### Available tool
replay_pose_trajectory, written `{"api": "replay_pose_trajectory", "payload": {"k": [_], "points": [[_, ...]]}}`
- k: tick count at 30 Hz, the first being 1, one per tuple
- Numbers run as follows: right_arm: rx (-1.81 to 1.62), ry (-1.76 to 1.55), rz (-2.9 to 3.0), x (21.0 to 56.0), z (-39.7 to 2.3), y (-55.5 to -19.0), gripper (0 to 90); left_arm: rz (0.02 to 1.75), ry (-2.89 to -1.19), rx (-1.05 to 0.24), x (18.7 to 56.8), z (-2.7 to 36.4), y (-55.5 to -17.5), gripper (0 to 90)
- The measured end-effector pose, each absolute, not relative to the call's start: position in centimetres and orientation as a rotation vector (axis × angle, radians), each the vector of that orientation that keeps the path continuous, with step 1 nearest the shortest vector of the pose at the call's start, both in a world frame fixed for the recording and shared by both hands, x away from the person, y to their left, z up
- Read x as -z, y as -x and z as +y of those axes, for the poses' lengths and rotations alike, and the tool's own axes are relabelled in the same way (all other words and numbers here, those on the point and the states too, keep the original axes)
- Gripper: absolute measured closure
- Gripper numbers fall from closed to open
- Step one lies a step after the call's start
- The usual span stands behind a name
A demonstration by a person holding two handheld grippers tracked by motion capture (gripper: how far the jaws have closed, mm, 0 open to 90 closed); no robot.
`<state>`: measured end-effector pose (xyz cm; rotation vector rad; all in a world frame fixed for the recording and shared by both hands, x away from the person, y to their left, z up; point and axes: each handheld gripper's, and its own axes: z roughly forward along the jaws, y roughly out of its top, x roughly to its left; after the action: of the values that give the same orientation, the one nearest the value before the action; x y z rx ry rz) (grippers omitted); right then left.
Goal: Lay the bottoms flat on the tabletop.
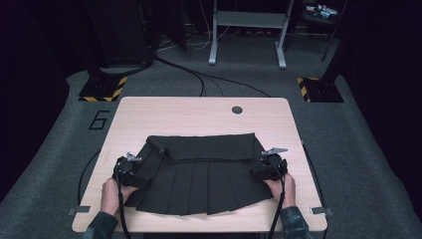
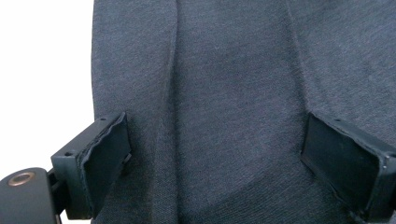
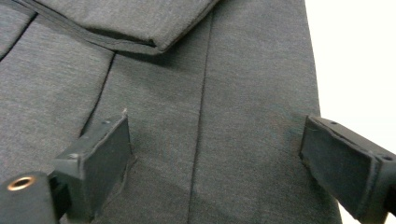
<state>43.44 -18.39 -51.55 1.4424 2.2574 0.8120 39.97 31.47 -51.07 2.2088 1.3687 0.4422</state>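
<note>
Both tools wide open, one at each side edge of the skirt, nothing pinched.

Black pleated fabric skirt (image 1: 199, 174) lies flat at the near middle of my light wood worktop (image 1: 199, 112), far edge folded over toward me, long axis left-right. My left tool (image 1: 130, 167) sits over its left edge, right tool (image 1: 268, 167) over its right edge, about equally close. Cloth lies under each pair of jaws (image 2: 224, 140) (image 3: 205, 154); next fold likely means gripping both sides together.
</note>
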Motion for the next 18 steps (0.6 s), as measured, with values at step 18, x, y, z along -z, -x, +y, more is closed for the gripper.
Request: {"api": "replay_pose_trajectory", "payload": {"k": [18], "points": [[-0.890, -1.395, 2.284, 50.5, -18.0, -40.7, 12.6, 1.289, -2.175, -0.464, 48.1, 31.3, -36.9, 9.2]]}}
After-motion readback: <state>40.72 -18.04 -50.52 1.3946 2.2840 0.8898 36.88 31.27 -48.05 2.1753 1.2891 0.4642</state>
